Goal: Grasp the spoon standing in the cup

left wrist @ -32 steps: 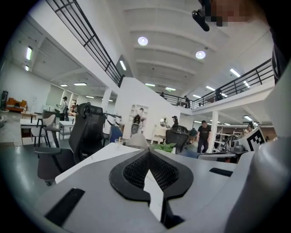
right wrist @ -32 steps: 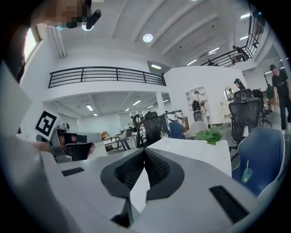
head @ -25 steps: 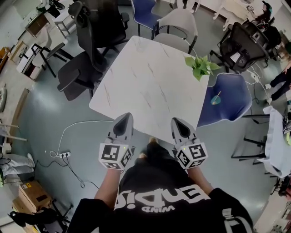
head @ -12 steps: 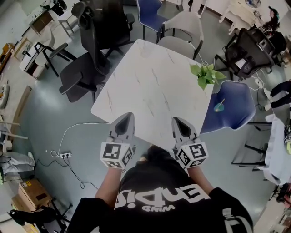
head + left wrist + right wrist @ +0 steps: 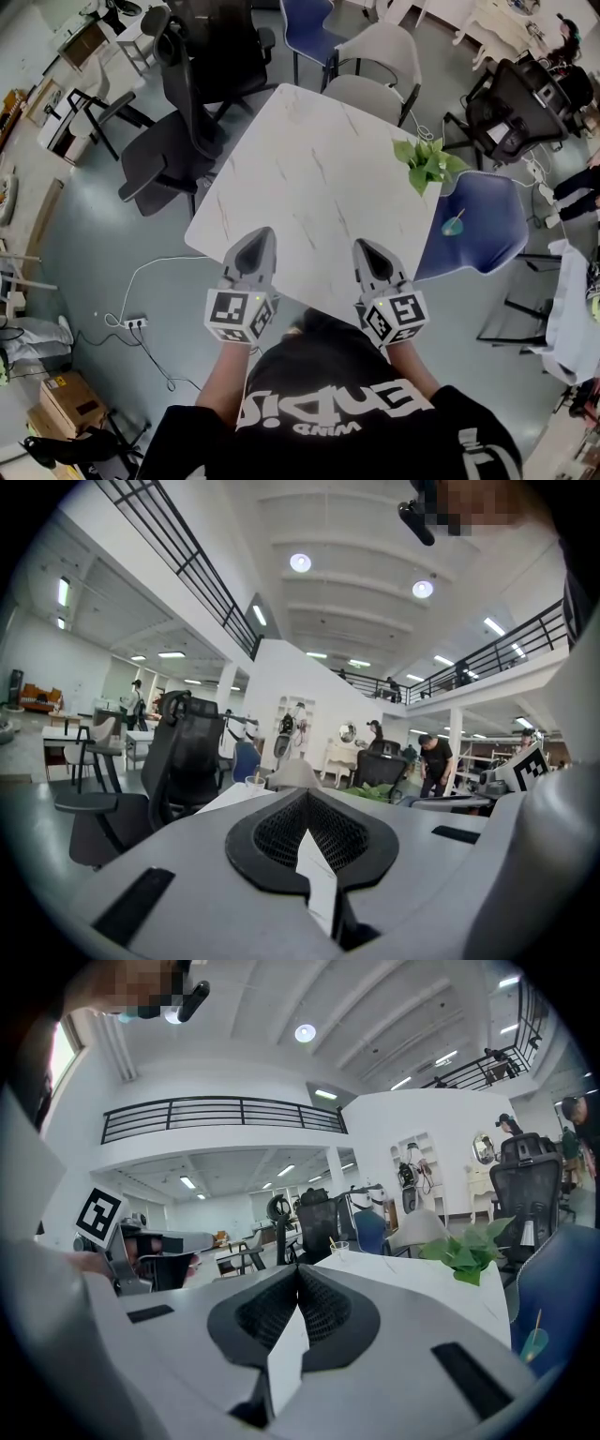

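A clear cup (image 5: 339, 1249) with a thin stick-like handle standing in it sits at the far end of the white marble table (image 5: 309, 178); the left gripper view shows the cup (image 5: 255, 782) too. A teal cup (image 5: 452, 225) with a stick in it rests on the blue chair seat, and shows again as the teal cup (image 5: 534, 1342) at lower right. My left gripper (image 5: 255, 246) and right gripper (image 5: 368, 251) hover side by side over the table's near edge, far from both cups. Both are shut, holding nothing.
A leafy green plant (image 5: 427, 161) stands at the table's right edge. A black office chair (image 5: 183, 122) is at the left, grey chairs (image 5: 375, 56) at the far end, and the blue chair (image 5: 487, 211) at the right. A cable and power strip (image 5: 133, 320) lie on the floor.
Both grippers have moved forward together, from just short of the table's near edge to just over it. Their jaws have stayed shut.
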The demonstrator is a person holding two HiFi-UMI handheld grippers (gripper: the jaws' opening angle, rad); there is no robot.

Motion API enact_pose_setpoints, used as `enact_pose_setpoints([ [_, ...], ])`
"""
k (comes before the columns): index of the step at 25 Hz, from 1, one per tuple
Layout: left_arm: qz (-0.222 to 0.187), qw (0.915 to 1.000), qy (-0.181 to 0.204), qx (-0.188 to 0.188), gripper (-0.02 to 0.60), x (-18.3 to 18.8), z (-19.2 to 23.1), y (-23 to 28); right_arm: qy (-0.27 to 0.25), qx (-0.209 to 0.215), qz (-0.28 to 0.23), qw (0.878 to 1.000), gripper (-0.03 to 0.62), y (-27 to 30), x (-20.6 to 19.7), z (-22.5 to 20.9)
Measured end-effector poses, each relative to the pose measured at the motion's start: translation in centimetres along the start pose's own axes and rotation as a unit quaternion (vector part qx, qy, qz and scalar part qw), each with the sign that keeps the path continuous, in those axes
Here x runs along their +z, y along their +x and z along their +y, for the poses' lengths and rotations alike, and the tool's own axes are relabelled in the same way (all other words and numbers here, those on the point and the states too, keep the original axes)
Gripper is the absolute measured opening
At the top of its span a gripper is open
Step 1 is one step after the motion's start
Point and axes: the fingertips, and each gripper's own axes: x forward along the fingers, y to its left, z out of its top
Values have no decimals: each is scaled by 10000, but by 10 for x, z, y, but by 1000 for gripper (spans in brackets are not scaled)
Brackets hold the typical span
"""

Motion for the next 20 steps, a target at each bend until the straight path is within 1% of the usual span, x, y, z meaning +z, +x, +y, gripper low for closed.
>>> enact_pose_setpoints([
  [20, 184, 9998, -2, 81, 14, 2, 40, 72, 137, 194, 217, 9995, 12, 71, -1, -29],
])
